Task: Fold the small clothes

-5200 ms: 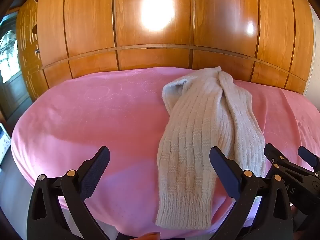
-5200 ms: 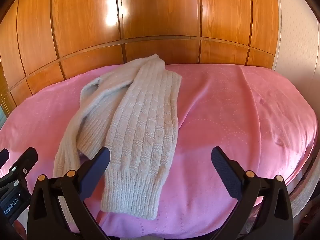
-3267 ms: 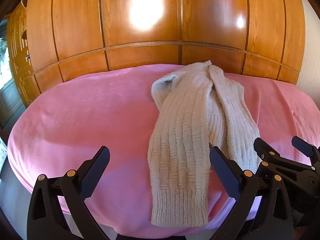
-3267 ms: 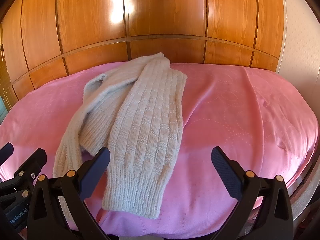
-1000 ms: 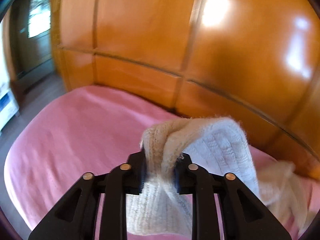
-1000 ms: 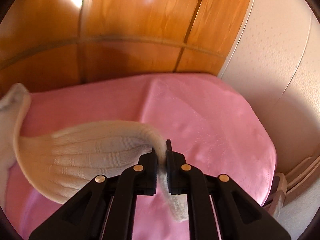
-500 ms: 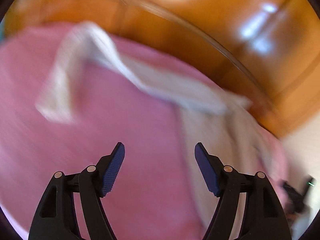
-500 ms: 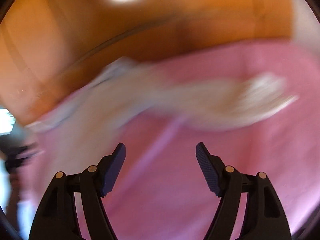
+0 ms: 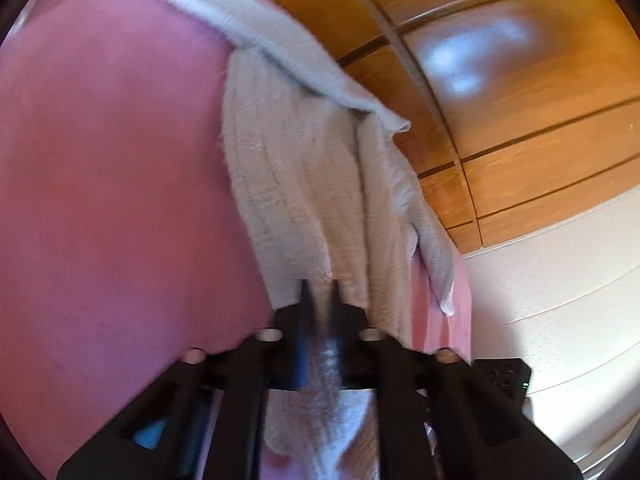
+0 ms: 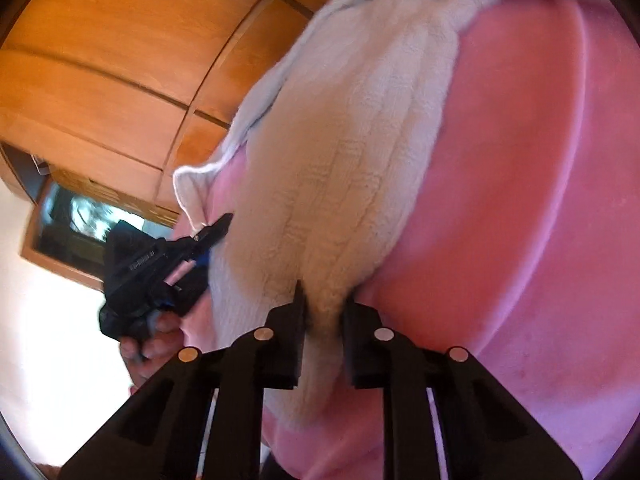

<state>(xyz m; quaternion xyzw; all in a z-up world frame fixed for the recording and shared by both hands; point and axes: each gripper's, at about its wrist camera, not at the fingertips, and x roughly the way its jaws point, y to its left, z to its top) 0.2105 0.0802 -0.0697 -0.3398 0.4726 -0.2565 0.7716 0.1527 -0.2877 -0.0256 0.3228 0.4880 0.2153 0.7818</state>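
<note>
The cream knitted sweater (image 9: 296, 168) lies spread on the pink bedcover (image 9: 112, 184), its ribbed, block-patterned body running away from me toward the wooden wardrobe panels (image 9: 520, 128). In my left wrist view one sleeve stretches off to the upper left along the far edge of the bed, and a fold of knit droops over the bed's right side. My right wrist view shows the same sweater (image 10: 340, 160) broad and fuzzy across the bedcover (image 10: 520, 200), with a loose edge curling at the left by the panels (image 10: 100, 60).

My left tongs (image 9: 320, 292) have just been closing, and now the two fingers stand almost together with a pinch of the sweater's near hem squeezed between them; the picture is blurred, but the knit runs on under them. I can also see those tongs (image 10: 218, 228) in the right view, tip against the sweater's left edge, my hand (image 10: 152, 344) below.

My right tongs (image 10: 322, 300) have likewise just been closing, and they grip a thick bunch of the hem, knit filling the narrow gap.
</note>
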